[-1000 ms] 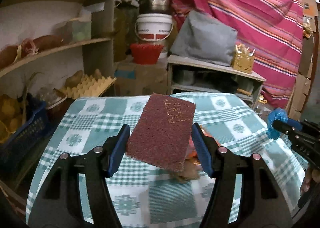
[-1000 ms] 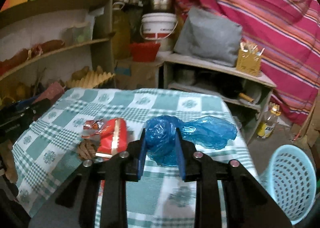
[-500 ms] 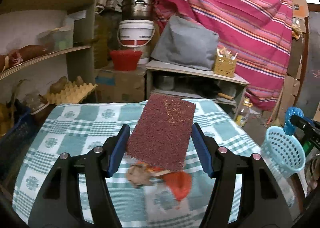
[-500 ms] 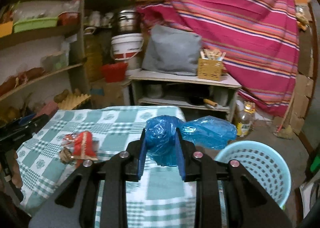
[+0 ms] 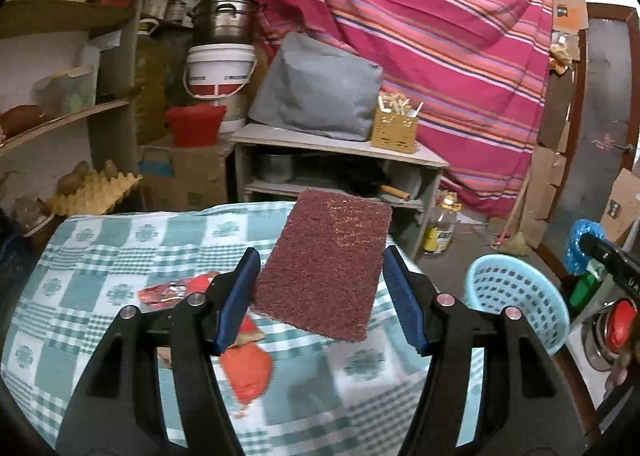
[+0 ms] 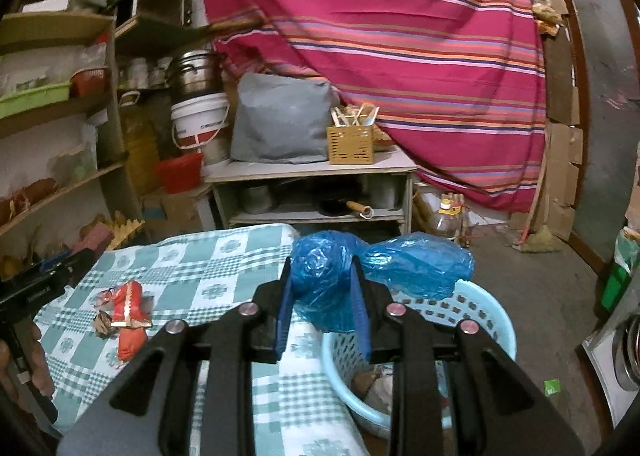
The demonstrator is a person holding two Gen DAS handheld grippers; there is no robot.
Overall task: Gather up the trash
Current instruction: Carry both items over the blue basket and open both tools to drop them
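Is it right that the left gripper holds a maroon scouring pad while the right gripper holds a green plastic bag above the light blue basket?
Not quite: the plastic bag in the right gripper is blue, not green, per the right wrist view. The rest stands: left gripper, maroon scouring pad, light blue basket.

Ahead of the claw, past the checked counter (image 5: 120, 252), a low shelf (image 5: 340, 147) carries a grey cushion (image 5: 316, 91) and a yellow cutlery holder (image 5: 394, 129). Left of them a steel pot (image 5: 224, 21) sits on a white bucket (image 5: 220, 69); a striped cloth (image 5: 440, 35) hangs behind.
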